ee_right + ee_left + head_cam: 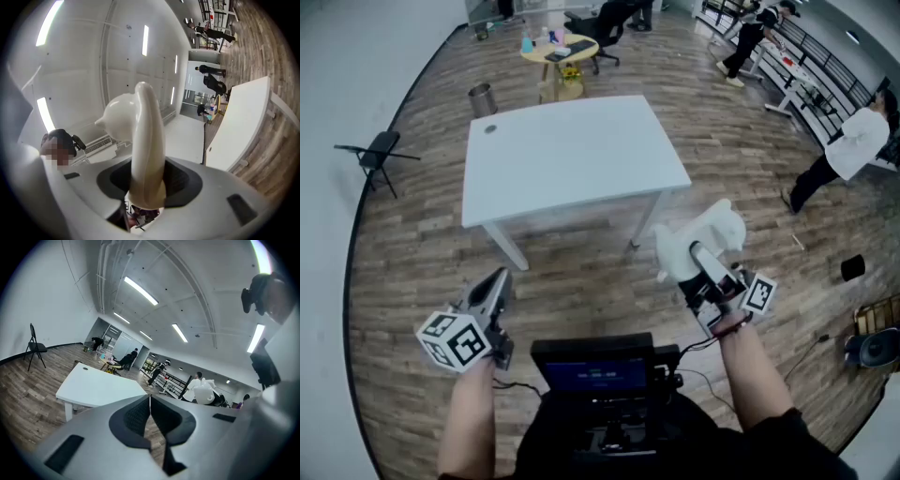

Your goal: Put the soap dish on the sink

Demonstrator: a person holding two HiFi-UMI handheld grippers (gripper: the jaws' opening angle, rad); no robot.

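Right gripper (pixel 697 261) grips a white soap dish (pixel 705 234) on edge between its jaws, tilted upward in the air, on the person's side of the table and clear of it. Wooden floor (pixel 412 262) fills the room. White table (pixel 567 155) stands ahead, its top bare. Left gripper (pixel 499 277), low at the left, has its jaws pressed together with nothing between them. Black folding chair (pixel 380 155) stands by the left wall. Metal bin (pixel 482 98) sits near the table's far left corner.

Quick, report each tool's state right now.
Left tool: closed, nothing between its jaws.
Right tool: closed on the white soap dish.
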